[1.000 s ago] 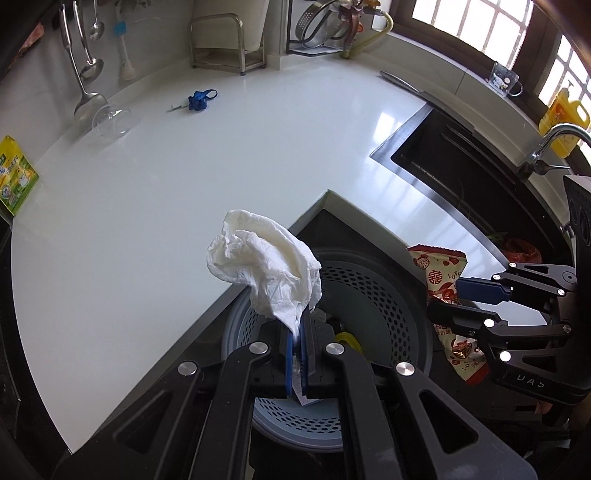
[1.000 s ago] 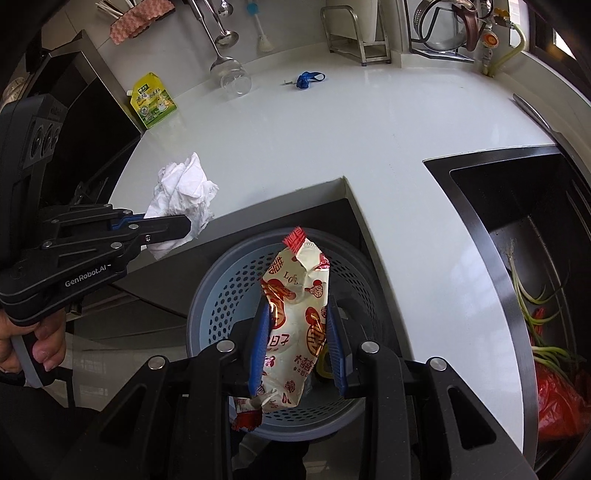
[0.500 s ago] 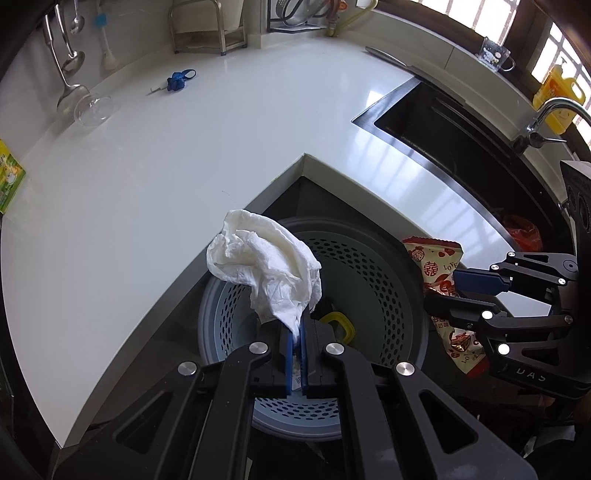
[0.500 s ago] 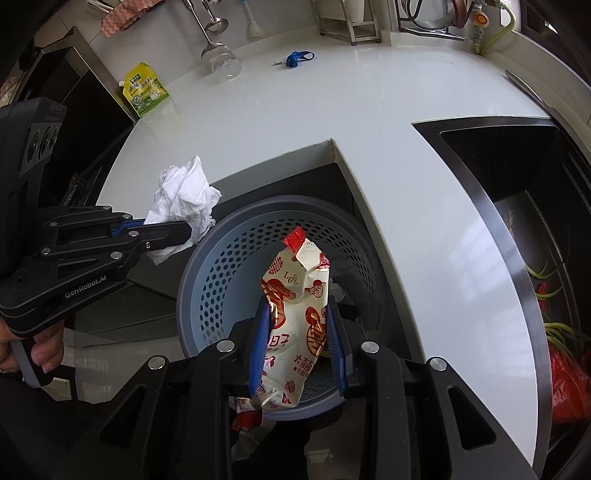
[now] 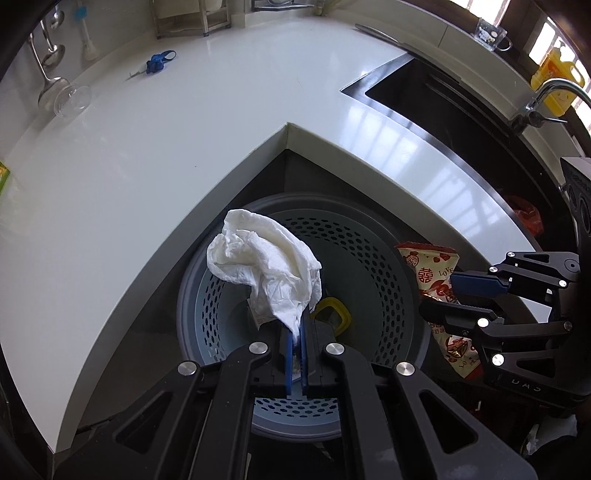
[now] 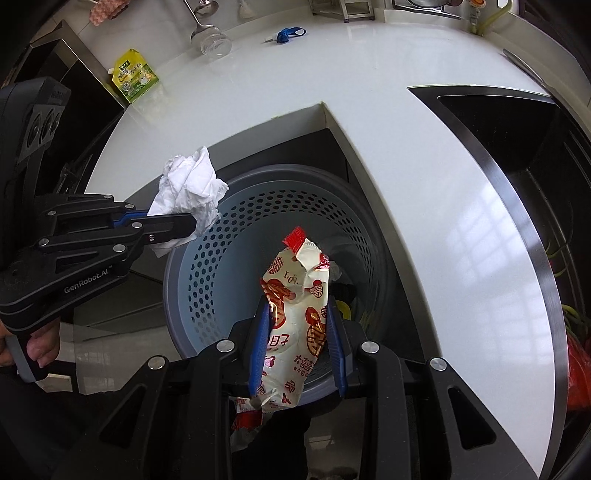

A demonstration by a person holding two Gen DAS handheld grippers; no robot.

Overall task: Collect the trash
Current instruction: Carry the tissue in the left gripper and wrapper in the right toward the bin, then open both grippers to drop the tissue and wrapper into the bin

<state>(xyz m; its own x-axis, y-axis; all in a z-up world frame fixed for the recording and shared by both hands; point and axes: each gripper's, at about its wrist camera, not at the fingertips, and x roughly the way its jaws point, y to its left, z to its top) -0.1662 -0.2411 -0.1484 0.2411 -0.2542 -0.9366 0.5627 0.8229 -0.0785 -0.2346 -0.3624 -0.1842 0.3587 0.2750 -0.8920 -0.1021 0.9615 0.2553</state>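
Now both loads hang over the bin (image 5: 388,258): left gripper (image 5: 295,332) jaws clamped on the tissue (image 5: 262,258), right gripper (image 6: 297,332) jaws on the wrapper (image 6: 295,314); release both only once inside the rim.

White countertop (image 5: 155,155), glossy, L-shaped, with a notched inner corner; we take the black sink (image 5: 443,110) set into it as our landmark. We count 3 items lying on it, all well apart from the sink: 1 blue-handled tool (image 6: 286,35) near the back wall, 1 clear glass (image 6: 216,46) on its side beyond it, and 1 green-yellow pouch (image 6: 135,75) farthest off, at the counter's end.
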